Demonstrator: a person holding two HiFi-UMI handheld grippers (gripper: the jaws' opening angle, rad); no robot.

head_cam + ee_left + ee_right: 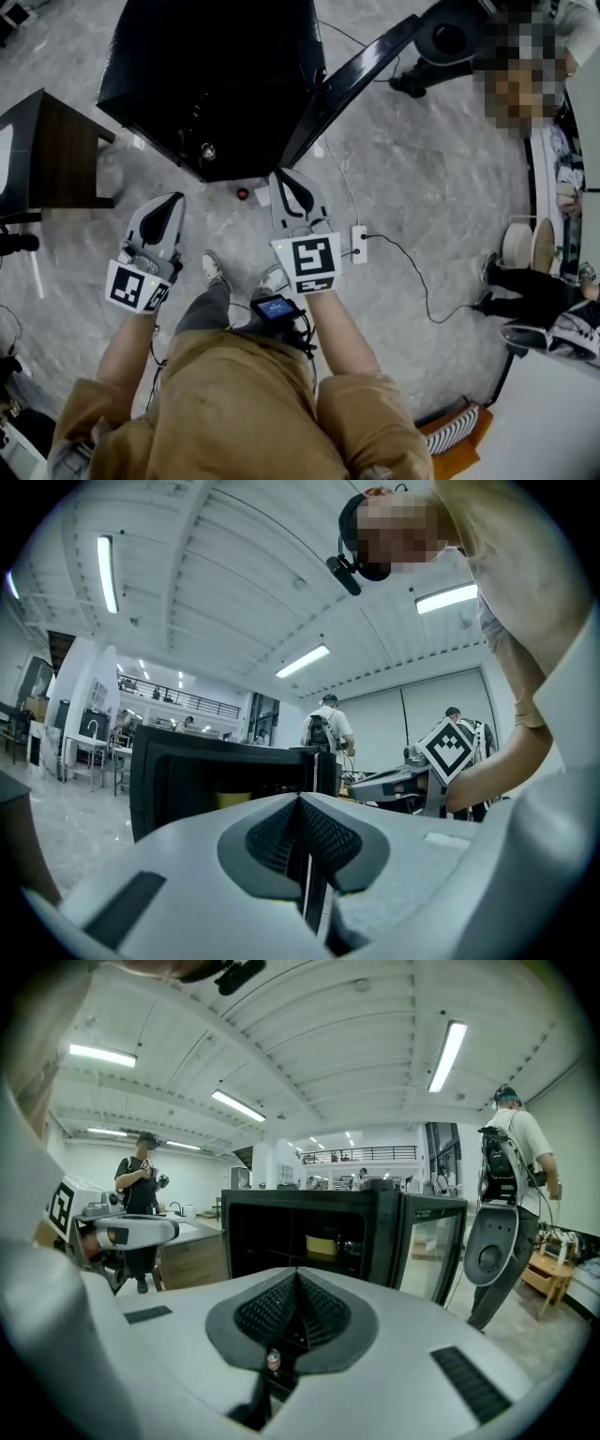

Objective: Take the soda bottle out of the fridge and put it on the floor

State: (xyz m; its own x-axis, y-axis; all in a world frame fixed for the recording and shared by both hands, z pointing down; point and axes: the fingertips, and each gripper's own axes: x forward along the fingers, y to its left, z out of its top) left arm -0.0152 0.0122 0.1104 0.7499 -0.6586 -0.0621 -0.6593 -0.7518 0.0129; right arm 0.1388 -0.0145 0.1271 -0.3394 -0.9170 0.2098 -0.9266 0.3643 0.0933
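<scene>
The soda bottle (243,193) stands on the floor just in front of the black fridge (216,84); from above only its red cap shows. In the right gripper view the bottle (272,1360) is a tiny shape far below, seen through the slot under the pads. My right gripper (281,174) is shut and empty, up in the air a little right of the bottle. My left gripper (174,197) is also shut with nothing in it, further left. Both point at the fridge's open front (300,1232).
The fridge door (352,80) swings open to the right. A yellow item (323,1244) sits on a fridge shelf. A dark wooden side table (56,150) stands at the left. A white power strip (359,244) with cables lies right of my feet. Other people stand at the right.
</scene>
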